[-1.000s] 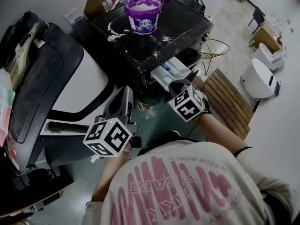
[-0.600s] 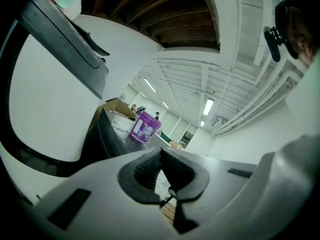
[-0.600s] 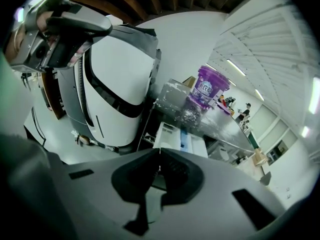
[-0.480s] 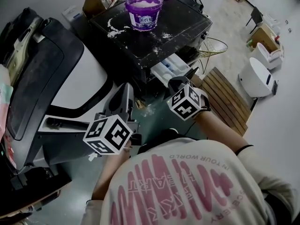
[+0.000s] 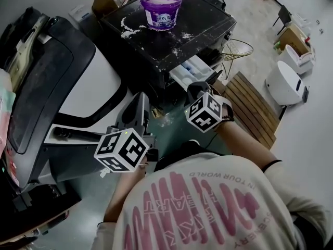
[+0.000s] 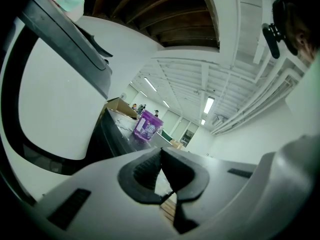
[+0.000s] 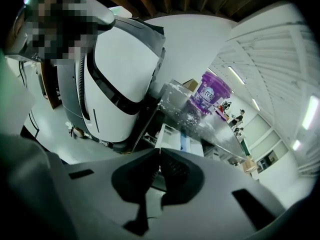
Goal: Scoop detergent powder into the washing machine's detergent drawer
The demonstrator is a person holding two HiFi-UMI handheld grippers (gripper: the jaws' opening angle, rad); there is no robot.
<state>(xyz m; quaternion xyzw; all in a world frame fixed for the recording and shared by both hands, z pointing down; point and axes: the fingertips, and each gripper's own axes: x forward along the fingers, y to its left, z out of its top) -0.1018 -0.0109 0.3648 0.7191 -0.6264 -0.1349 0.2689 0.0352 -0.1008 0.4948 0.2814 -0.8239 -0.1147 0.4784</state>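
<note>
Right tongs [image 7: 159,154] ribbed, pinched together, round purple tub [image 5: 162,7]

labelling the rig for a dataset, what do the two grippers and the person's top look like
Both the left gripper and right gripper are pale grey plastic with black ribbed pads. Each carries a white cube printed with black square markers. The person wears a cream shirt with pink lettering.

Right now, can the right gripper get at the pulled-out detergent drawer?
Probably yes. The right gripper is just in front of the open detergent drawer and angled down toward it, with nothing visible between them. Its jaws are closed.
</note>
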